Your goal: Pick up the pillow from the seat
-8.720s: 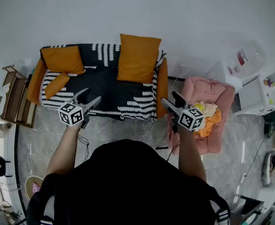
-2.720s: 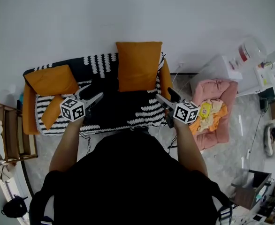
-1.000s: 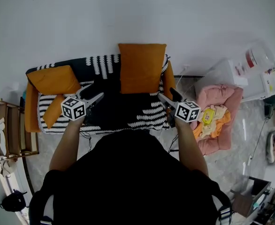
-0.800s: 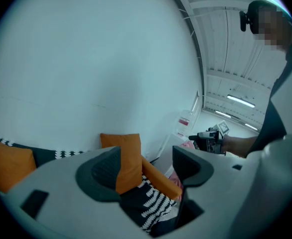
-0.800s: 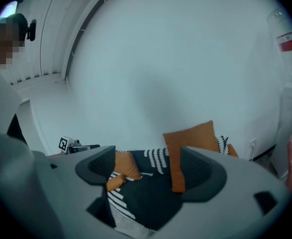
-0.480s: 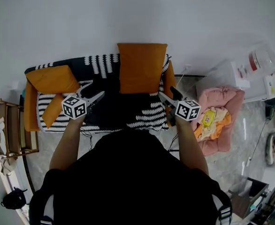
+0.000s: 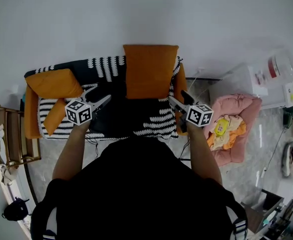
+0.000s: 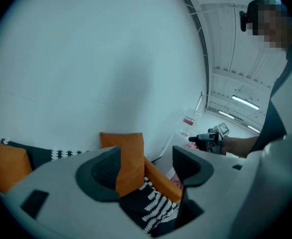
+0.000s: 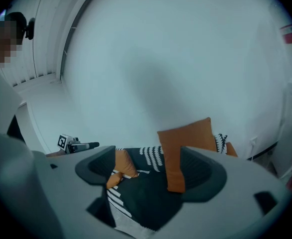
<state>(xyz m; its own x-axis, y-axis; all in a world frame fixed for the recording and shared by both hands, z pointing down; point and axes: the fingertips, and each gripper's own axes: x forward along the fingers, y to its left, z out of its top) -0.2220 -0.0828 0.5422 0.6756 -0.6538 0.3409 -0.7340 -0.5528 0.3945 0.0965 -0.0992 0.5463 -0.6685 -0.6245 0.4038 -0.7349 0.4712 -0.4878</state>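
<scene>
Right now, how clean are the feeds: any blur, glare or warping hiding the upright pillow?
Head view: sharp, evenly lit, no glare; fisheye bends the room's edges, upright pillow clear. Left gripper view: heavy wide-angle warp, dark corners, its own jaws soft, pillow readable. Right gripper view: same warp, slightly hazy, pillow distinct.

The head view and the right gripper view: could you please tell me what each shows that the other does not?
Only the head view shows the pink cushioned seat and wooden rack on either side of the sofa. Only the right gripper view looks between the open, empty jaws of the right hand-held gripper. Both show the sofa, its upright orange pillow, the orange pillows at its other end and the left hand-held gripper.
</scene>
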